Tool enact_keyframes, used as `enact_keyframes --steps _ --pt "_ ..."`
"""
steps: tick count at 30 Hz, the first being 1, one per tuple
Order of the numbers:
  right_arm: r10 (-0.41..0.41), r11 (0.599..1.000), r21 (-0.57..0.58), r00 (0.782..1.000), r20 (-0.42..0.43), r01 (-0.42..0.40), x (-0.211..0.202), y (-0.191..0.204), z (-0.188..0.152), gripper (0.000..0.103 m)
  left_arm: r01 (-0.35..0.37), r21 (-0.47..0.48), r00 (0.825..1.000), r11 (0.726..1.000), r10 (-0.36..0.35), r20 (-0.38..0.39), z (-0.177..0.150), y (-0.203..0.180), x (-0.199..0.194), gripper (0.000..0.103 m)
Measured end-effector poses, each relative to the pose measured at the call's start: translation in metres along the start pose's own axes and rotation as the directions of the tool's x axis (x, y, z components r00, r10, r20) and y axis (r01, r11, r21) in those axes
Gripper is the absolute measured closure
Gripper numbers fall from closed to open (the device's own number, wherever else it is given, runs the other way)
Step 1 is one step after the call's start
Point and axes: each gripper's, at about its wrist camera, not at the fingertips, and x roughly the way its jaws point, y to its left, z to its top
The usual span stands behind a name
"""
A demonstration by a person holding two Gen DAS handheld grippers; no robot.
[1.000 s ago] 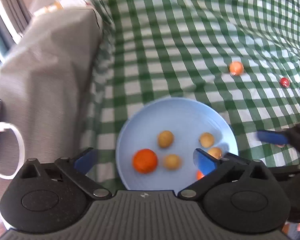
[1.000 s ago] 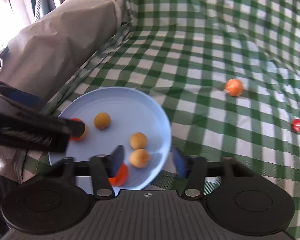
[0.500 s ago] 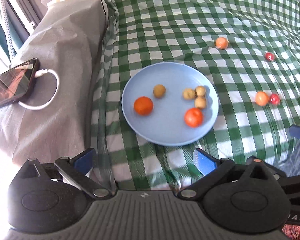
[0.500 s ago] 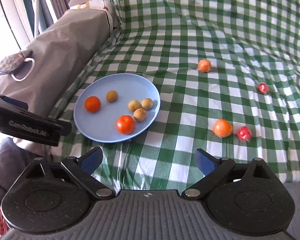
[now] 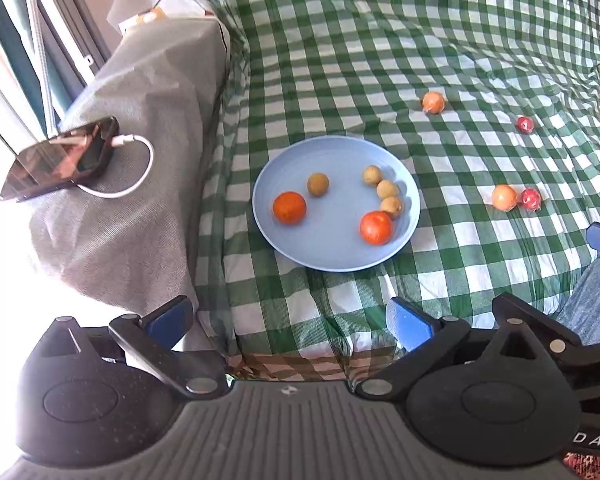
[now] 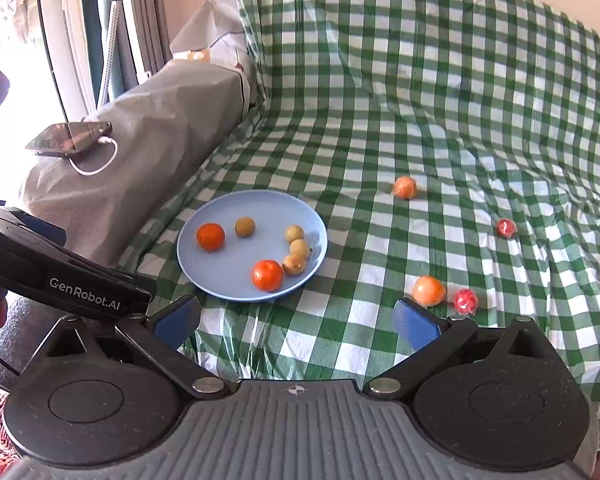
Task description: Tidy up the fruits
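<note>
Left gripper: fingers spread wide, holding nothing.
Right gripper: fingers spread wide, holding nothing.
Blue plate: carries two orange fruits and four small tan ones.
Checked cloth: four loose fruits right of plate.

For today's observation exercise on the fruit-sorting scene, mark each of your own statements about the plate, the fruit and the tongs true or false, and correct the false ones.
1. The round light-blue plate holds six fruits. True.
2. Four fruits lie on the green-and-white checked cloth outside the plate. True.
3. The right tongs grip the pale orange fruit. False: they are open and empty, and that fruit lies on the cloth.
4. The dark smartphone lies on the plate. False: it rests on the grey-covered armrest, with a white cable plugged in.
5. The left tongs are open and empty. True.
</note>
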Motion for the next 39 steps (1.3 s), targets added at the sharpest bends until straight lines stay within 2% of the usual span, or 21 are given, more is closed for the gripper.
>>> enact_keyframes --steps 10,21,30,39 --pt "-0.011 1.0 0.017 0.999 0.034 0.01 -0.013 -0.002 -0.004 0.001 -0.008 0.015 1.0 1.0 0.007 0.023 -0.003 -0.006 -0.012 0.0" --pt "-0.012 1.0 0.025 0.999 0.032 0.011 -0.012 0.0 -0.005 0.001 -0.012 0.019 1.0 1.0 0.011 0.017 -0.003 -0.004 -0.01 0.0" --pt "-0.006 0.999 0.035 1.0 0.015 0.006 -0.007 -0.001 -0.009 0.001 -0.013 0.034 1.0 0.999 0.013 -0.003 0.001 -0.009 -0.003 0.0" --pt "0.011 0.995 0.098 1.0 -0.02 -0.009 0.006 -0.019 -0.013 0.001 -0.008 0.069 0.999 0.998 0.011 -0.05 0.012 -0.029 0.014 0.0"
